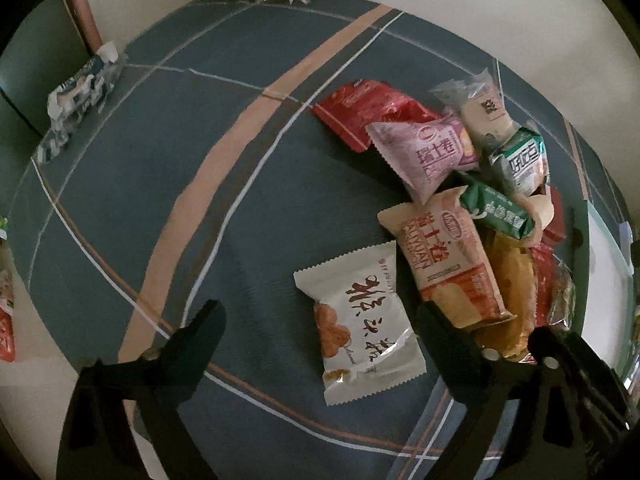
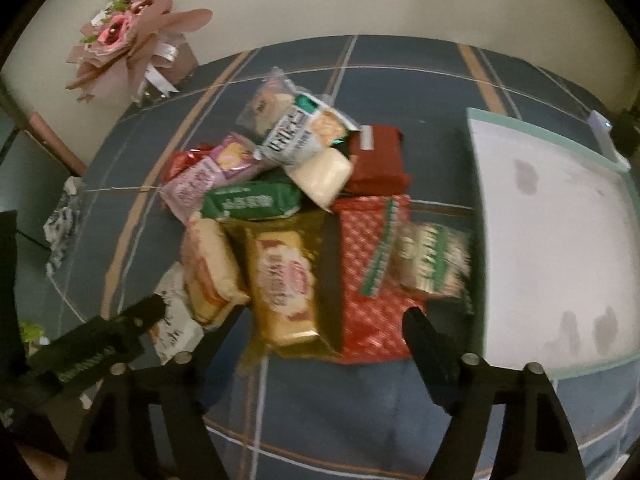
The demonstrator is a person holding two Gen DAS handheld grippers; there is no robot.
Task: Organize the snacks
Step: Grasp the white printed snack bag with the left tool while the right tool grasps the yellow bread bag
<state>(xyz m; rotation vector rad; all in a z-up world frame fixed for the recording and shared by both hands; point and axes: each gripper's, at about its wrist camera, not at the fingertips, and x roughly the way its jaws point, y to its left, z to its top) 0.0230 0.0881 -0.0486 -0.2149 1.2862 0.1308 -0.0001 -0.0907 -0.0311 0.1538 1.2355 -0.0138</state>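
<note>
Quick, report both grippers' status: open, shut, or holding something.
Left gripper: open, holding nothing; the white snack packet lies between its fingers, untouched.
Right gripper: open, holding nothing, above the gold packet.

Desk cloth (image 1: 120, 184): slate blue w/ wide peach stripe, thin white + orange lines in plaid. White crimped snack packet (image 1: 362, 330): black brush script, orange cookie pic. Peach-and-orange wafer packet (image 1: 450, 258): red lettering. Pink-purple pillow packet (image 1: 426, 152). Dark green packet (image 2: 252, 202) w/ white text. Gold foil packet (image 2: 286, 284), red logo. Red packet w/ white diamond pattern (image 2: 370, 276). Flat white tray w/ mint-green rim (image 2: 552, 220): grey blotches. Dusty-pink paper bouquet (image 2: 124, 40), white ribbon. Black tools (image 1: 320, 332) (image 2: 280, 320).
</note>
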